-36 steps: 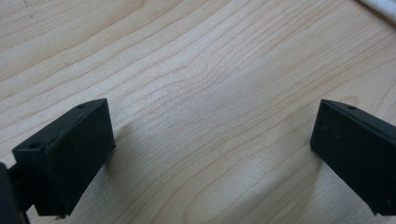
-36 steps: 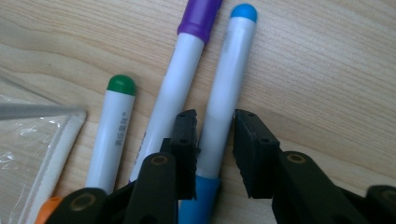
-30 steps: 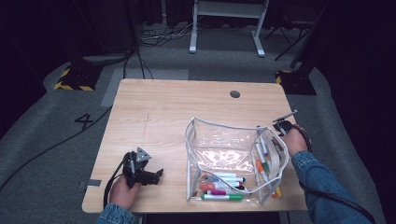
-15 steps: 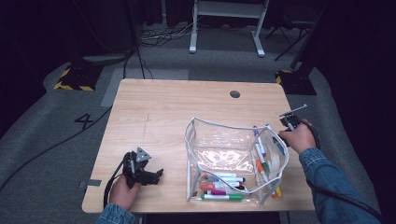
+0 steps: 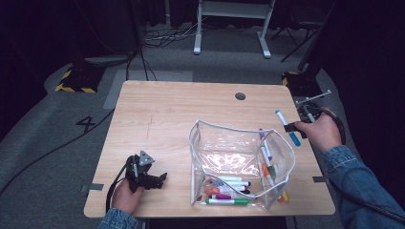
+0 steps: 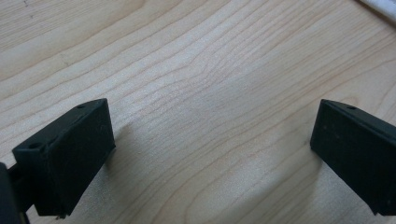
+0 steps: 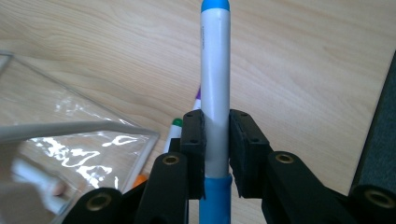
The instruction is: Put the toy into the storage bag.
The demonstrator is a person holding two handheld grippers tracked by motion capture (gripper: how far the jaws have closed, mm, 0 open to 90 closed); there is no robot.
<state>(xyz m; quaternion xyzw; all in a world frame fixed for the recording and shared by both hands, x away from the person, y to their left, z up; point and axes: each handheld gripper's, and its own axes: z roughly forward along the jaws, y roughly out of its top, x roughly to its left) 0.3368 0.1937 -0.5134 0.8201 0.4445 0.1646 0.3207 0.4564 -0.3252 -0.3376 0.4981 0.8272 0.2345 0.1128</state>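
Observation:
A blue-capped white marker (image 5: 287,127) hangs in the air right of the clear zip pouch (image 5: 239,162), with my right gripper (image 5: 292,128) shut on its barrel. In the right gripper view the marker (image 7: 215,84) stands between the two pads (image 7: 192,140), which press on both sides of it. The pouch (image 7: 70,135) lies below at the left and holds several markers (image 5: 229,188). My left gripper (image 5: 160,179) rests on the table near its front left edge, jaws wide apart, with bare wood (image 6: 205,121) between them.
The wooden table (image 5: 181,114) has a round cable hole (image 5: 240,96) at the back right. Beyond the table, on the grey floor, are cables, a white stand's legs (image 5: 229,28) and a hazard-striped block (image 5: 76,78).
My right gripper has lifted the blue marker up out of the pouch's right side and away to the right. The left gripper has stayed put.

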